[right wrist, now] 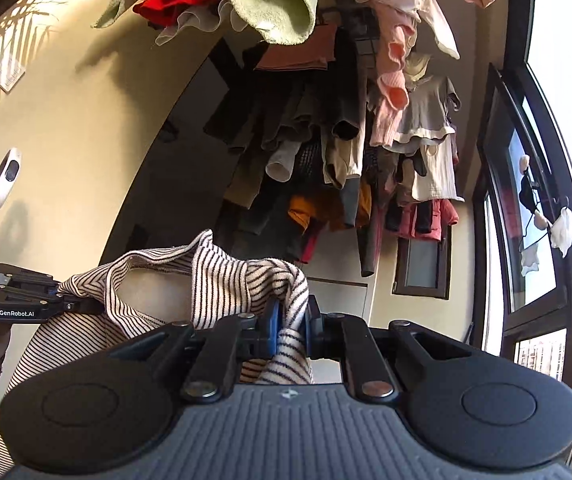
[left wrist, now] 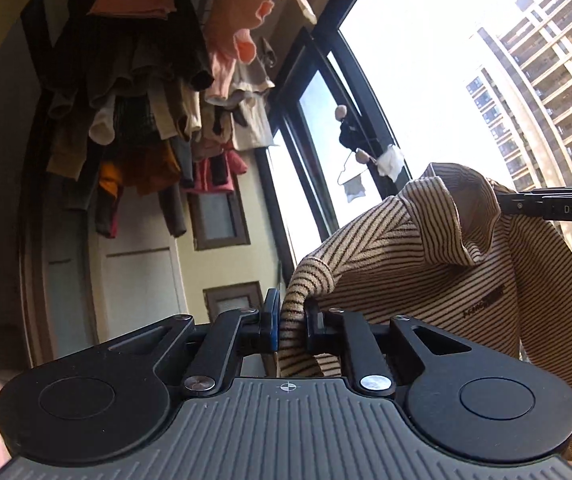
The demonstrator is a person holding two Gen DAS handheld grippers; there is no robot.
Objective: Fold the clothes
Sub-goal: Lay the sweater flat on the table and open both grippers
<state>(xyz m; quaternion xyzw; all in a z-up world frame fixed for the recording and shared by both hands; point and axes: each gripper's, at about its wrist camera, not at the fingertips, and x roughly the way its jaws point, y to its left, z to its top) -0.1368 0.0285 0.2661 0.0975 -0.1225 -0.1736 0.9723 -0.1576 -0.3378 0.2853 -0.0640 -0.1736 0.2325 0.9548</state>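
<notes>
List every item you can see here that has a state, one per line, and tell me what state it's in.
Left tongs: shut on the striped shirt.
Right tongs: shut on the striped shirt.
Striped shirt: held up in the air, unfolded, gripped at two points.
Hanging clothes: hung up overhead, not folded.
Window: cannot tell if open.

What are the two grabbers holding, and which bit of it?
Both hold the striped top: the left gripper and the right gripper each pinch a bunched fold near its collar.

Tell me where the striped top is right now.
The striped top hangs in the air, clamped between the left gripper and the right gripper, near the window.
</notes>
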